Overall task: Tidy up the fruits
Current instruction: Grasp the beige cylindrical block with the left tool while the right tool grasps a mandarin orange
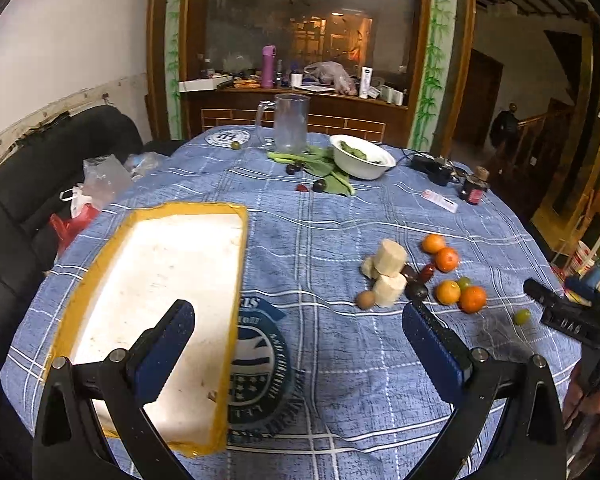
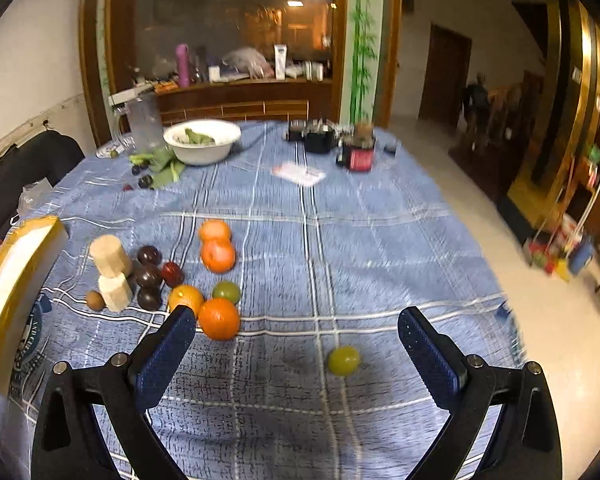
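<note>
A cluster of fruit lies on the blue checked tablecloth: several oranges (image 1: 446,259) (image 2: 218,318), dark plums (image 2: 148,276), pale cut sugarcane chunks (image 1: 389,258) (image 2: 105,255), a small brown fruit (image 1: 365,299) and green grapes. One green grape (image 2: 343,360) (image 1: 522,316) lies apart, between my right gripper's fingers. A white foam tray with yellow taped rim (image 1: 236,264) (image 2: 56,236) sits left. My left gripper (image 1: 299,322) is open and empty above the cloth beside the tray. My right gripper (image 2: 297,330) is open and empty; it shows in the left wrist view (image 1: 560,312).
A white bowl of greens (image 1: 363,157) (image 2: 202,140), a glass mug (image 1: 288,122), loose plums and leaves (image 1: 320,184) sit at the far side. Black devices and a dark bottle (image 1: 475,190) stand far right. A black sofa (image 1: 40,168) with bags lies left.
</note>
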The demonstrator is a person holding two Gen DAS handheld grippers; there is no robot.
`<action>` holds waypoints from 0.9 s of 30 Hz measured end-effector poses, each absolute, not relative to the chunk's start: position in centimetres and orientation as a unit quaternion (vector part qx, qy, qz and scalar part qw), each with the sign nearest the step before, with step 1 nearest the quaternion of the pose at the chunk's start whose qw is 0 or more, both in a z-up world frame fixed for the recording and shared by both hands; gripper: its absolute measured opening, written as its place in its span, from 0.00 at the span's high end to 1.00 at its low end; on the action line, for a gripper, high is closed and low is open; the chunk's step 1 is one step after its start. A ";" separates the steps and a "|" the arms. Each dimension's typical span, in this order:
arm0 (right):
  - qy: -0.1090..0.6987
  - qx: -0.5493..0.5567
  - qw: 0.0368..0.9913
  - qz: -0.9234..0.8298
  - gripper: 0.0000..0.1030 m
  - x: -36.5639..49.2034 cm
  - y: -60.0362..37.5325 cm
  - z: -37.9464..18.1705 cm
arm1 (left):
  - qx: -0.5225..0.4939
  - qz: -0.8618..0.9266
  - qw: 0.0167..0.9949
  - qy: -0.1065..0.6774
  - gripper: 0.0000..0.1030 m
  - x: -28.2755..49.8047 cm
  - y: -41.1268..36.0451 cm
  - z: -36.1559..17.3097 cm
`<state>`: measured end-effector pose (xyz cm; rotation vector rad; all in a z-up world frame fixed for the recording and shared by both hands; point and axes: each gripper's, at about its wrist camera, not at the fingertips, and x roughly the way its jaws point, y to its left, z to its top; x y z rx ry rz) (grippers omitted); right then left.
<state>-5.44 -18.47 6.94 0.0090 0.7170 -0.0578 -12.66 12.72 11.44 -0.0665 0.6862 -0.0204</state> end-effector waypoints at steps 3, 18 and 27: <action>0.342 0.009 0.940 -0.019 0.01 -5.7 -18.6 7.6 | -0.021 -0.022 0.938 0.345 0.00 -12.5 11.7 10.7; 0.422 0.080 0.899 0.093 0.37 -2.3 -16.9 2.3 | -0.039 -0.115 0.923 0.366 0.16 -8.4 8.7 9.9; 0.434 0.080 0.891 0.101 0.37 -0.4 -16.4 0.7 | -0.041 -0.150 0.905 0.396 0.21 -1.7 5.3 6.9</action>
